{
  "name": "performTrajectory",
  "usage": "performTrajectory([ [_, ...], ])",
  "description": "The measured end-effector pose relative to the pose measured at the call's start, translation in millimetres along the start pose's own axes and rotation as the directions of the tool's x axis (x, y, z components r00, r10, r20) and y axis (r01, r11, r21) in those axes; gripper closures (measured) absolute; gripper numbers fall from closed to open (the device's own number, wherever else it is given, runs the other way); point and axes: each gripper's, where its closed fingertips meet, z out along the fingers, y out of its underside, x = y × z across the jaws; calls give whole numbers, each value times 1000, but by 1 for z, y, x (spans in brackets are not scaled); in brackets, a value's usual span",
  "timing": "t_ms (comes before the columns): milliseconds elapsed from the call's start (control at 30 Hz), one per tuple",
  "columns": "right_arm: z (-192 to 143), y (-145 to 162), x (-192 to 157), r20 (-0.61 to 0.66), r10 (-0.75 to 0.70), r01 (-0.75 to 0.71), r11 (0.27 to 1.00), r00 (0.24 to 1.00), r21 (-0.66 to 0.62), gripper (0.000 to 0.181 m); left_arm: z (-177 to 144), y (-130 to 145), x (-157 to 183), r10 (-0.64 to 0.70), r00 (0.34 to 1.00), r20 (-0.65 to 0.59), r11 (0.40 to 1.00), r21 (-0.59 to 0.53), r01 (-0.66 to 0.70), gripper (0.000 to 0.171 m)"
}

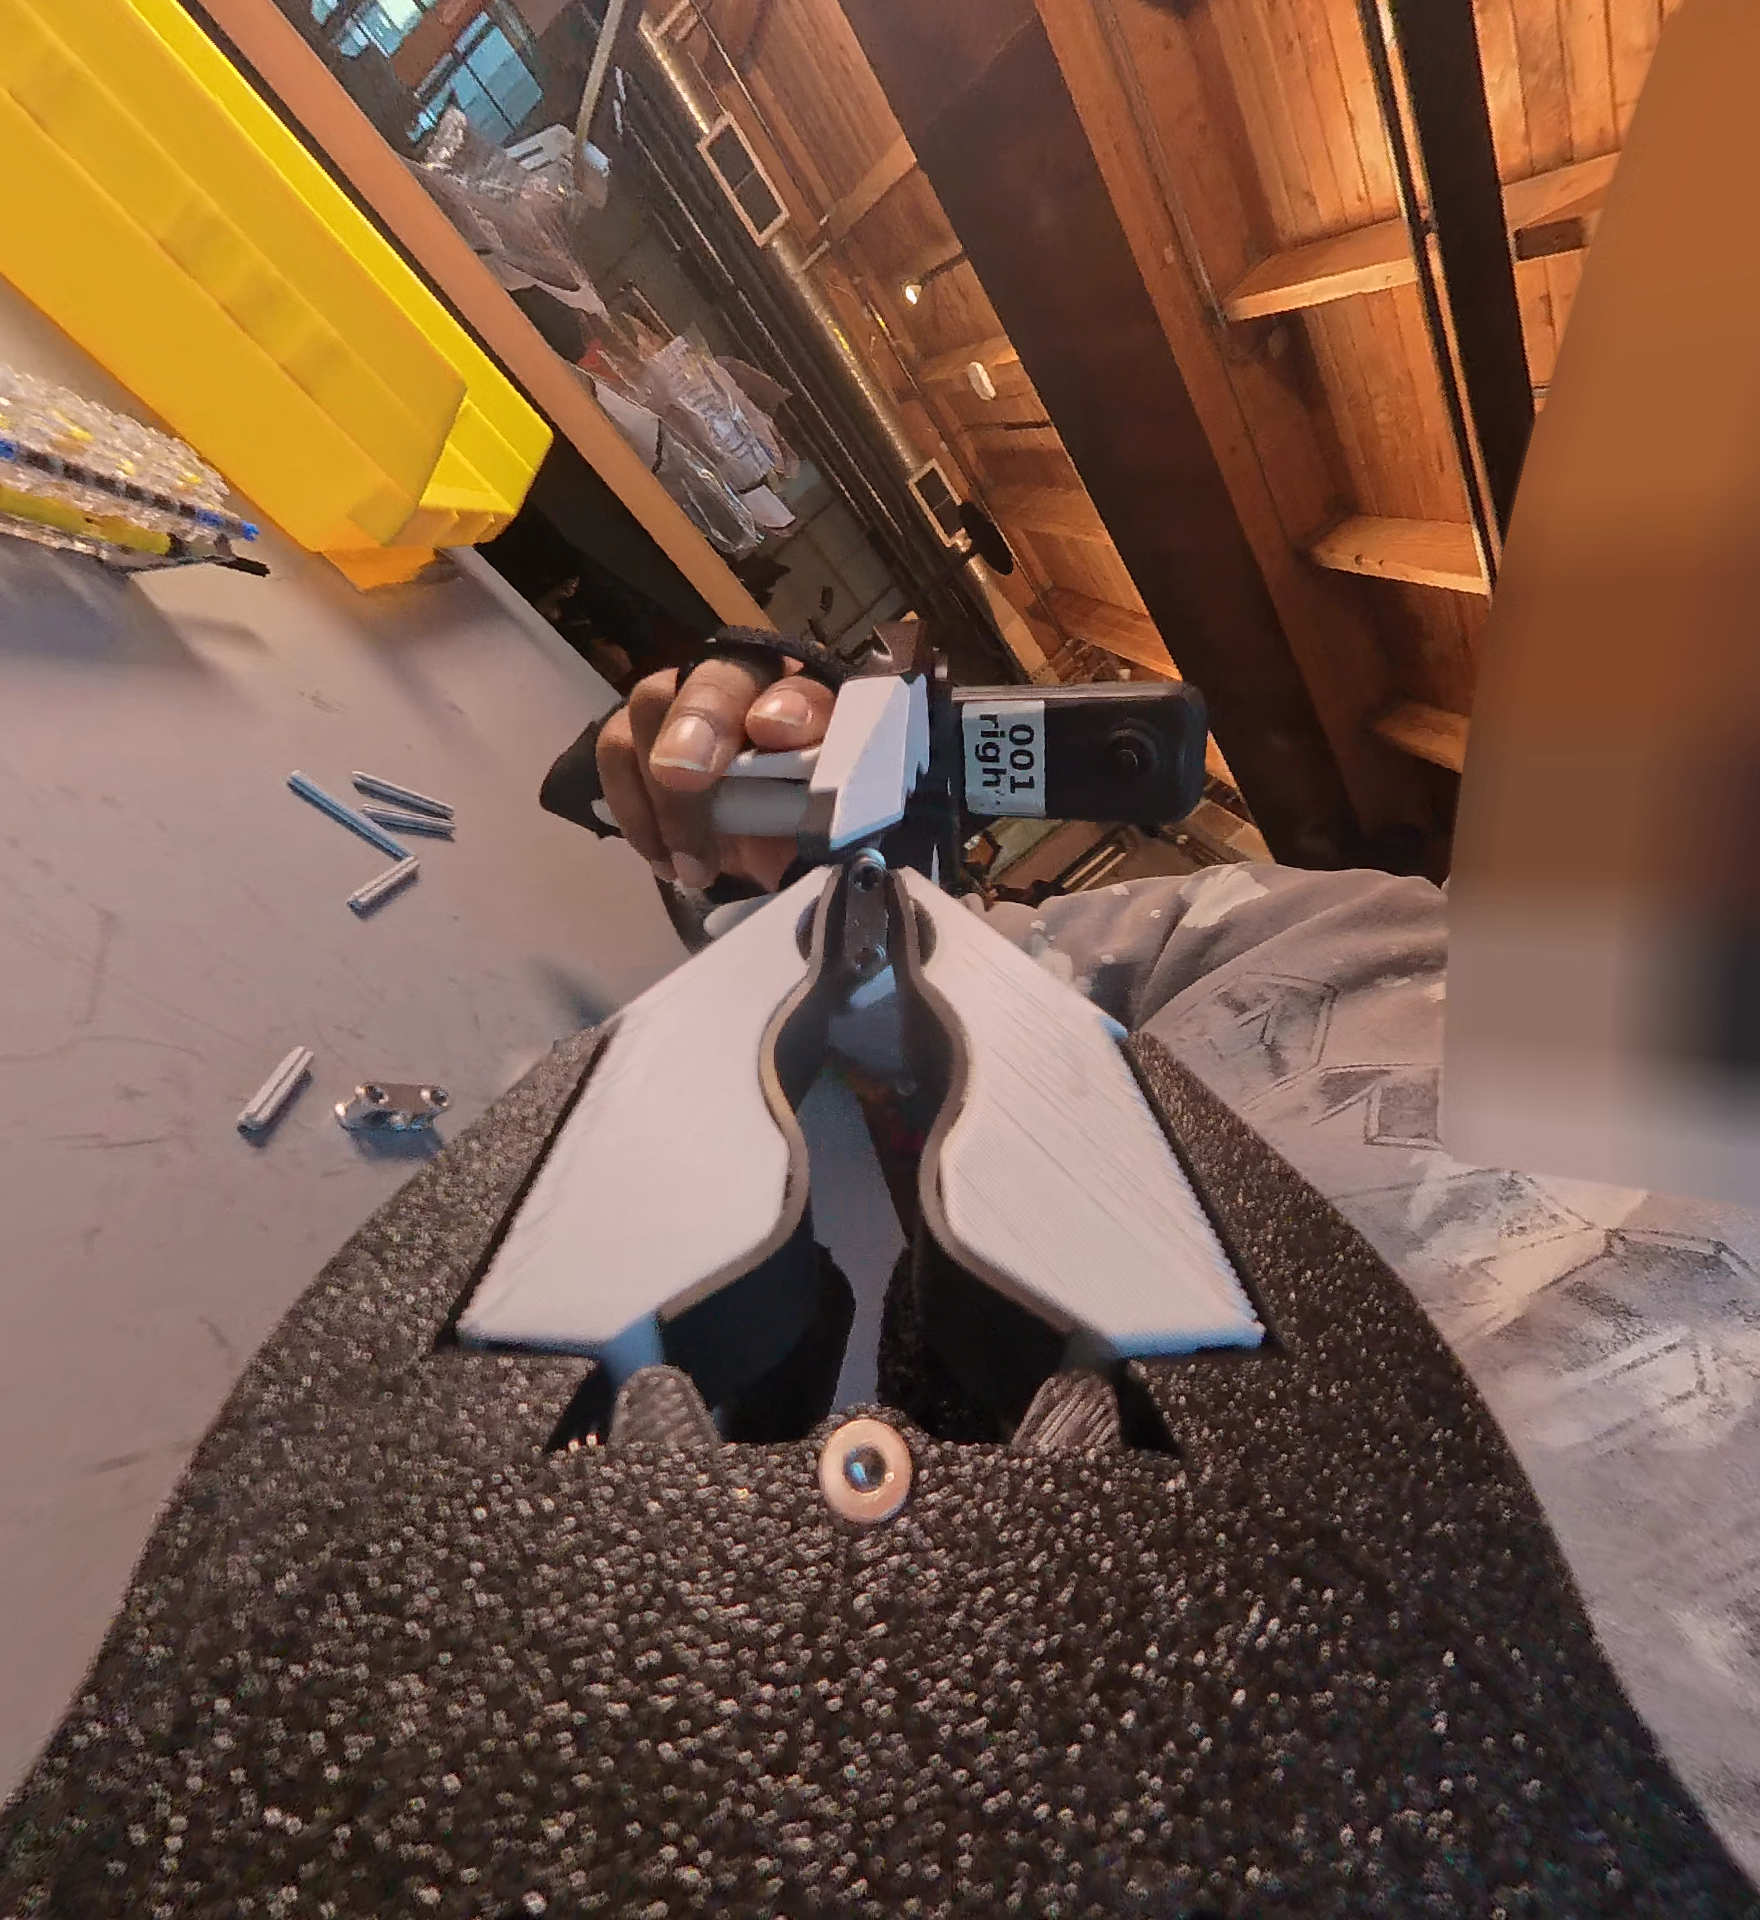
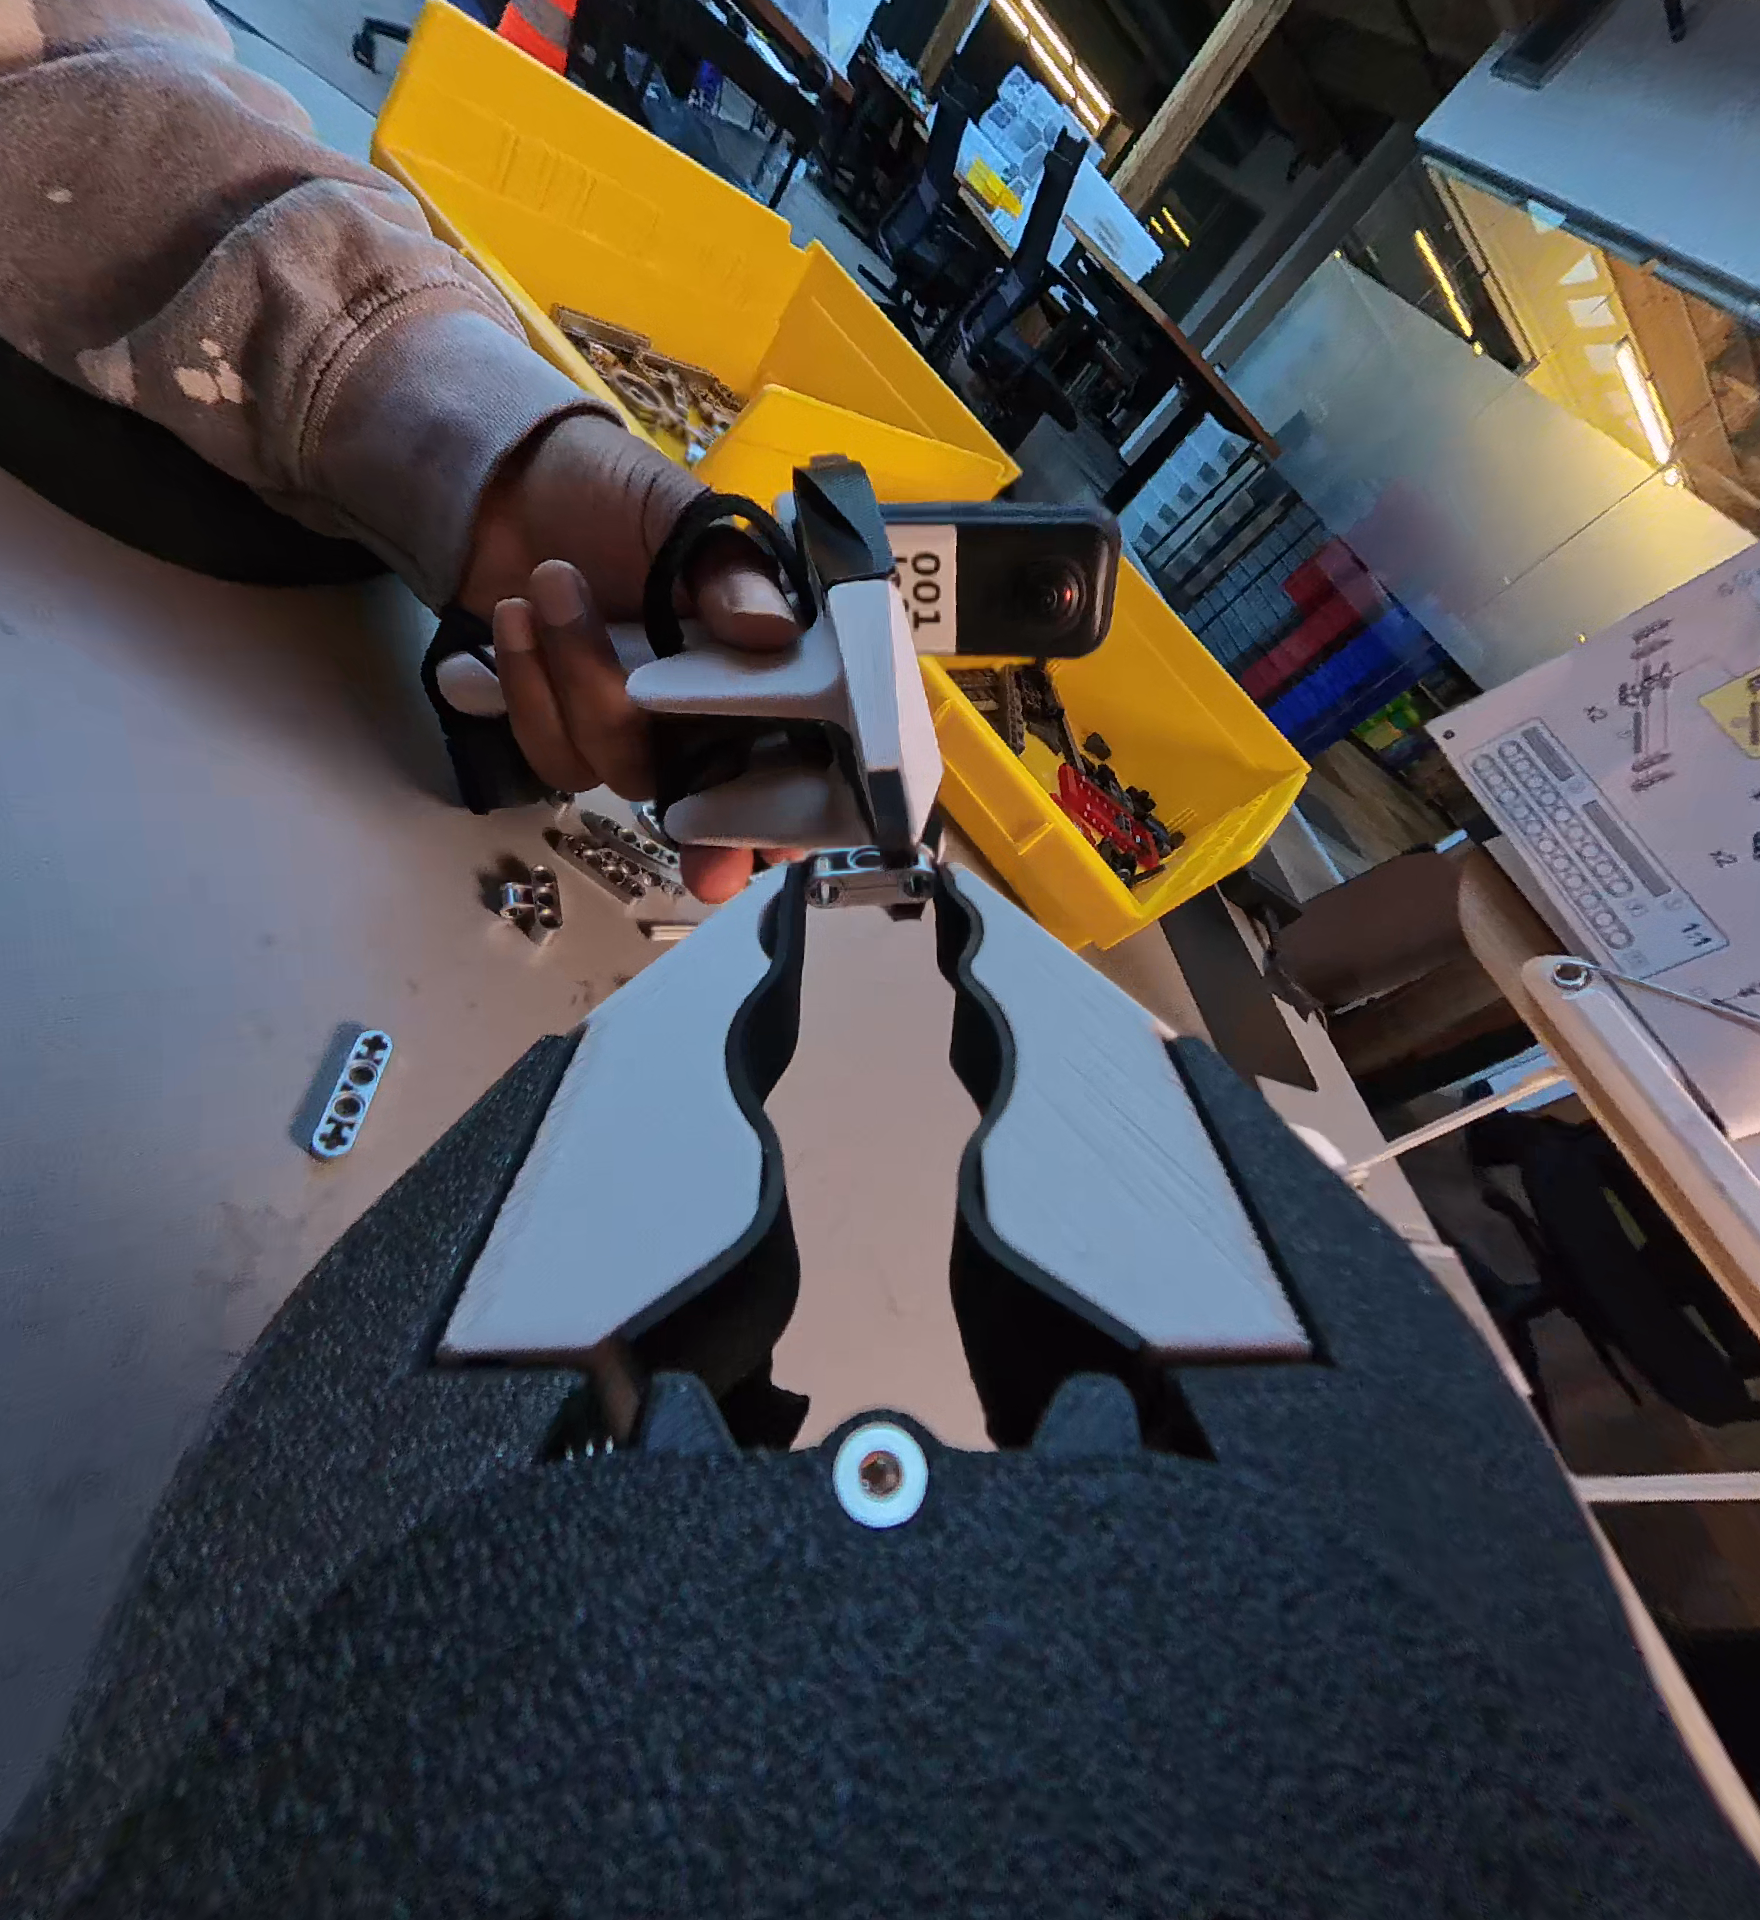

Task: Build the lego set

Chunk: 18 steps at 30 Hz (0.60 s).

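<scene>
1. spreading under everything is the pale grey tabletop [image 2: 128, 831], scuffed in places.
2. yellow bins [image 2: 710, 312] stand along its far edge; in the right wrist view one holds tan parts and another red and black parts.
3. an instruction sheet [image 2: 1665, 769] with diagrams leans on a stand at the right of the right wrist view.
4. a person's sleeve [image 2: 232, 270] runs across the tabletop to a hand [image 2: 585, 665] that grips the left gripper [image 1: 863, 883]; its fingers are drawn narrow, pinching a small black link piece [image 1: 860, 925] between their tips.
5. the right gripper [image 2: 871, 883] faces it, fingers partly closed, clamping a small grey connector [image 2: 871, 878] with round holes; the two grippers meet tip to tip above the tabletop, and i cannot tell whether the two pieces touch.
6. a flat grey beam [image 2: 344, 1091] with cross holes lies alone on the tabletop near the right gripper.
7. short grey axle rods [image 1: 377, 821] lie scattered near the left gripper, and one more rod [image 1: 275, 1086] sits just beside a small grey connector piece [image 1: 393, 1101].
</scene>
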Motion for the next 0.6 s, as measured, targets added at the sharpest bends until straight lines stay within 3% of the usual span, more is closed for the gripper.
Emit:
performTrajectory([
  [67,-8,5,8,30,90,-89,996,996,-15,151,-3,-6,-3,64,996,55,998,18,-65,166],
  [133,-29,18,37,8,228,-227,972,974,-68,139,-9,-12,-7,160,977,138,987,11,-163,167],
  [233,-74,60,78,-118,371,-388,899,921,-204,148,-13,-15,-10,331,915,230,943,-61,-326,166],
  [367,-107,130,50,-173,447,-468,724,878,-507,156,-15,-16,-13,420,860,289,907,-101,-409,166],
  [467,-111,150,15,-143,506,-486,652,850,-583,160,-18,-16,-20,453,829,328,891,-128,-436,166],
  [600,-118,160,0,-121,518,-470,623,847,-626,167,-24,-19,-27,477,795,374,877,-145,-458,166],
])
